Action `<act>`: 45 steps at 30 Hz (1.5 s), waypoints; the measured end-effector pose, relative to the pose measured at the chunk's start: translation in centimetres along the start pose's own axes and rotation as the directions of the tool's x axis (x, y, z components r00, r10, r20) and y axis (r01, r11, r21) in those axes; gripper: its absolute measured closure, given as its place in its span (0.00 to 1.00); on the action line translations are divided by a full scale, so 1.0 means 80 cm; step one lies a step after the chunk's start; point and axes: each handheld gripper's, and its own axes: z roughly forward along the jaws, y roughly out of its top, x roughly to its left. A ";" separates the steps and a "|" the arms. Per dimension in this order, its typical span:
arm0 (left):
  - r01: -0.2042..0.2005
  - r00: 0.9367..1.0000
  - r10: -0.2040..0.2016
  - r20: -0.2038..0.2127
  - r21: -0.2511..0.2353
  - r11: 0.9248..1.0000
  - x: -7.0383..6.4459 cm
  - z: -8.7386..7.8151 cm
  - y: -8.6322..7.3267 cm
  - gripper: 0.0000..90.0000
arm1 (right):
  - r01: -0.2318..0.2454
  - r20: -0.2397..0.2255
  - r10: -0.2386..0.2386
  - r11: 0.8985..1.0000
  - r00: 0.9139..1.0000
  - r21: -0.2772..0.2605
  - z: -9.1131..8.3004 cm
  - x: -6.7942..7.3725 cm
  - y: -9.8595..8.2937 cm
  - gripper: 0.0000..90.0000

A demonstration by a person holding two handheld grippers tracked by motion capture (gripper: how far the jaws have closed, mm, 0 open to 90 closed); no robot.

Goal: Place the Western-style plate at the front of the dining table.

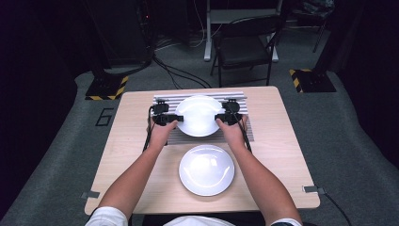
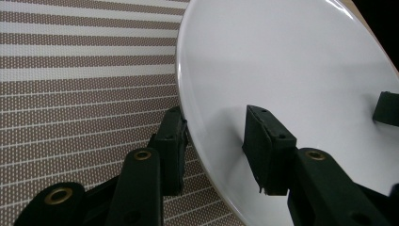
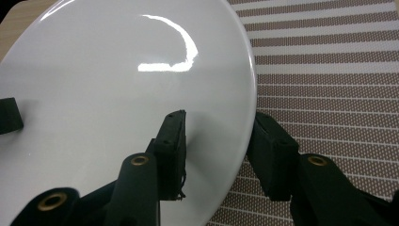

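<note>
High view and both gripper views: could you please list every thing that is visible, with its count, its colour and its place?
far plate: 1, white, over the striped mat, its rim between the jaws of both grippers
near plate: 1, white, on the table toward the person
striped mat: 1, brown and white, far half of the table
table: 1, light wood, centre of the high view
folding chair: 1, dark, on the floor beyond the table
left gripper: 1, black, at the far plate's left edge
right gripper: 1, black, at its right edge
forearms: 2, coming in from the bottom
</note>
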 end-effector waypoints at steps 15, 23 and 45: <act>0.009 1.000 -0.009 -0.016 0.007 1.000 0.010 0.011 0.015 0.66 | 0.009 0.009 -0.009 1.000 1.000 0.005 0.014 0.004 0.016 0.64; 0.010 0.999 -0.009 -0.032 0.022 1.000 0.018 0.025 0.014 0.66 | 0.018 0.021 -0.018 1.000 1.000 0.020 0.030 0.004 0.013 0.64; 0.015 0.998 -0.013 -0.054 0.039 0.999 0.026 0.053 0.015 0.67 | 0.005 0.030 -0.006 0.999 1.000 0.039 0.062 -0.006 0.013 0.64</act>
